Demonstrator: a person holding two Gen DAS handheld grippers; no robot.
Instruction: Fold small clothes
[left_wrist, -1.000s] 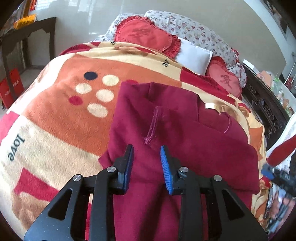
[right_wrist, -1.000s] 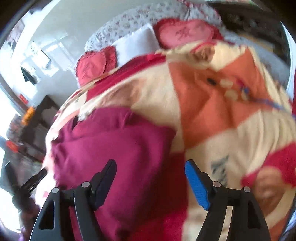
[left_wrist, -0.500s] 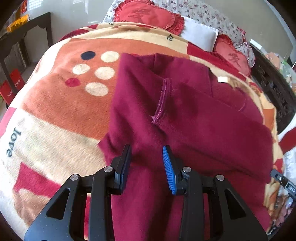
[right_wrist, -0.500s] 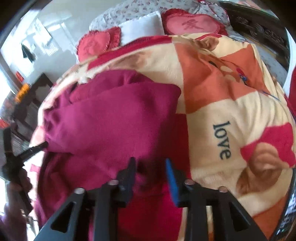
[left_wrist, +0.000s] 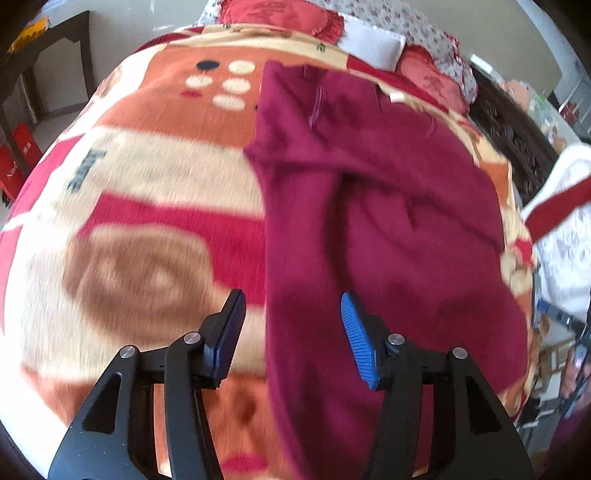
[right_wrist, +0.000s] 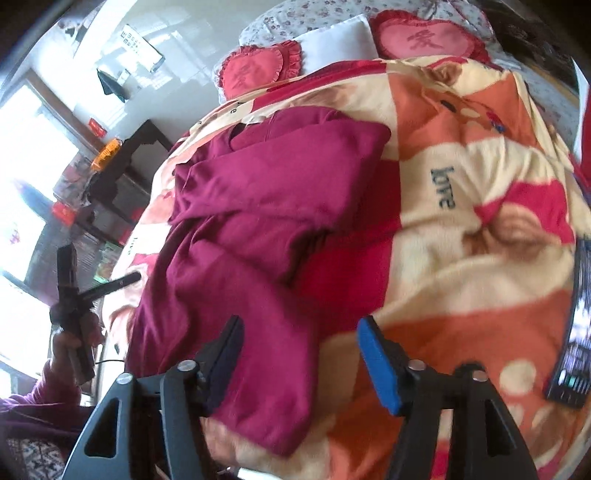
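Observation:
A dark red sweater (left_wrist: 388, 206) lies on the patterned blanket (left_wrist: 147, 192), with both sleeves folded across its chest. It also shows in the right wrist view (right_wrist: 258, 206). My left gripper (left_wrist: 291, 321) is open and empty, its jaws astride the sweater's left hem edge. My right gripper (right_wrist: 301, 350) is open and empty above the sweater's right hem corner. The left gripper also shows at the left of the right wrist view (right_wrist: 74, 280), held in a hand.
The blanket (right_wrist: 480, 184) covers a bed. Heart-shaped red cushions (right_wrist: 424, 37) and a white pillow (right_wrist: 332, 40) lie at its head. A dark remote-like object (right_wrist: 576, 325) lies on the blanket at the right. A dark wooden table (left_wrist: 48, 44) stands to the left of the bed.
Both grippers have opened wide and pulled back toward the sweater's hem. The sleeve fold on the chest now lies released.

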